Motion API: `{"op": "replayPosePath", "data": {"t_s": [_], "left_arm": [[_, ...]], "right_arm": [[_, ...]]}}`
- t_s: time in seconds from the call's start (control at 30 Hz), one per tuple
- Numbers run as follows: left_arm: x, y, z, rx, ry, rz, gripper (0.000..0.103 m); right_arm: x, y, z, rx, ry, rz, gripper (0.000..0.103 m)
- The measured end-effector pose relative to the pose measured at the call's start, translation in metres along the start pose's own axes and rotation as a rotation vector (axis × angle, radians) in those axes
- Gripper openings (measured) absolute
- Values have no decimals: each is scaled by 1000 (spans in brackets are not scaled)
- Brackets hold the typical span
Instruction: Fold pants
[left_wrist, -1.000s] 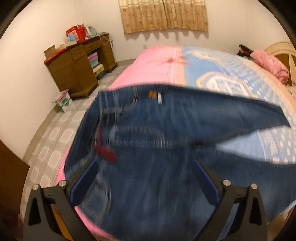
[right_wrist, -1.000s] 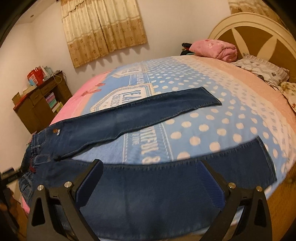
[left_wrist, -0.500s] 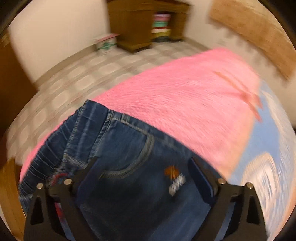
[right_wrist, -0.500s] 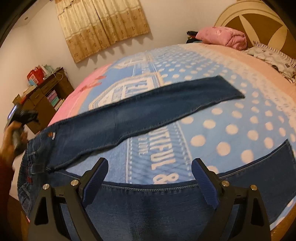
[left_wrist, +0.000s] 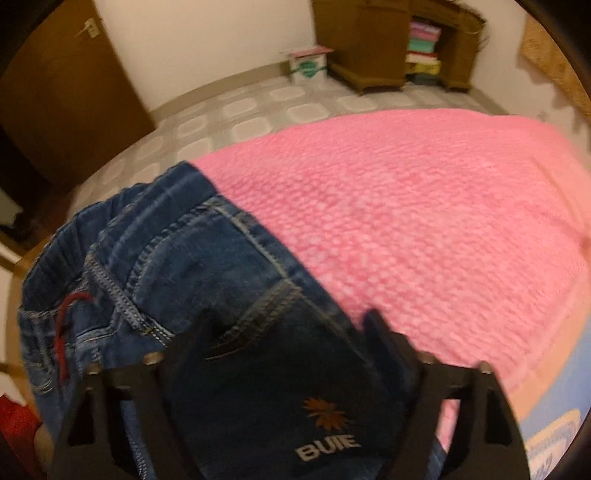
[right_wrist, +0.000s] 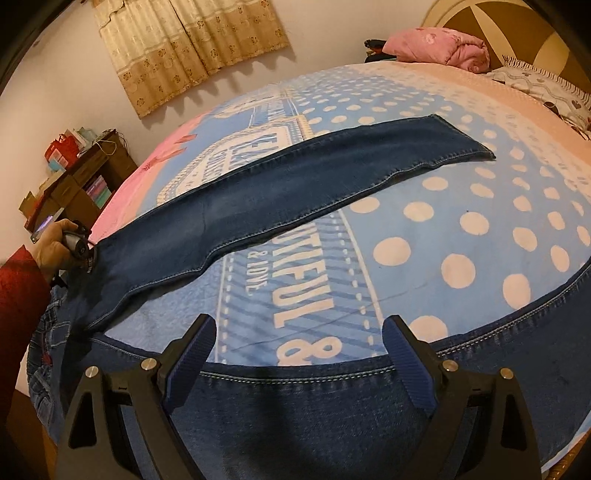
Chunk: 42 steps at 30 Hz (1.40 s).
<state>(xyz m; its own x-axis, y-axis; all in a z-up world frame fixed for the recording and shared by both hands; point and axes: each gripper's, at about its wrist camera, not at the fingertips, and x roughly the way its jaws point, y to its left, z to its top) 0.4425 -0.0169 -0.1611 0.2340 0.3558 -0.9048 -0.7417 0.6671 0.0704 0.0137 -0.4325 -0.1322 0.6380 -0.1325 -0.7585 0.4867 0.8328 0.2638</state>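
Jeans (right_wrist: 295, 184) spread on bed blanket (right_wrist: 480, 221); left gripper (left_wrist: 288, 332) closing over hip pocket (pads not visibly pressing); right gripper (right_wrist: 299, 350) wide, empty.

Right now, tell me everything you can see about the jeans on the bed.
The jeans are dark blue denim with pale stitching, spread flat on the bed, legs apart in a V. The elastic waistband with a red drawstring sits at the pink edge; a pocket bears an orange flower and "BUIE". The left gripper is closing over that pocket area; the right gripper is open over the near leg.
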Motion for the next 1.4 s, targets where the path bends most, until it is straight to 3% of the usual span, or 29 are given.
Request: {"op": "replayPosePath", "data": {"t_s": [0.03, 0.1, 0.2, 0.27, 0.53, 0.67, 0.8, 0.9, 0.97, 1.03, 1.2, 1.27, 1.4], "left_arm": [[-4, 1, -1, 9, -8, -15, 61], [-13, 6, -7, 21, -20, -48, 31], [-22, 21, -8, 26, -28, -122, 17], [-26, 32, -7, 55, -41, -179, 14], [-92, 93, -50, 172, -212, -433, 13], [-99, 142, -70, 176, -215, -553, 12], [-106, 176, -88, 172, -247, -630, 12], [-105, 187, -100, 190, -295, -648, 12], [-100, 186, -105, 209, -323, -644, 12], [-96, 187, -111, 215, -337, -636, 12], [-91, 196, -126, 223, -395, -633, 13], [-89, 199, -130, 229, -419, -630, 13], [-81, 199, -135, 243, -425, -617, 12]], "right_arm": [[0, 0, 0, 1, -3, -2, 92], [-4, 0, 1, 2, -18, -12, 92], [-16, -1, 2, 9, -51, -25, 92], [-23, -3, 3, 17, -63, -32, 92], [-43, -30, 26, 86, -87, -43, 92], [-32, -66, 71, 193, -99, -16, 92], [8, -105, 134, 325, -63, 13, 92], [53, -125, 189, 382, -24, -18, 92], [77, -131, 214, 403, -12, -56, 85], [107, -134, 243, 446, 8, -83, 84], [182, -127, 269, 510, 137, -155, 83], [202, -127, 269, 583, 141, -196, 83], [222, -112, 277, 568, 153, -370, 86]]}}
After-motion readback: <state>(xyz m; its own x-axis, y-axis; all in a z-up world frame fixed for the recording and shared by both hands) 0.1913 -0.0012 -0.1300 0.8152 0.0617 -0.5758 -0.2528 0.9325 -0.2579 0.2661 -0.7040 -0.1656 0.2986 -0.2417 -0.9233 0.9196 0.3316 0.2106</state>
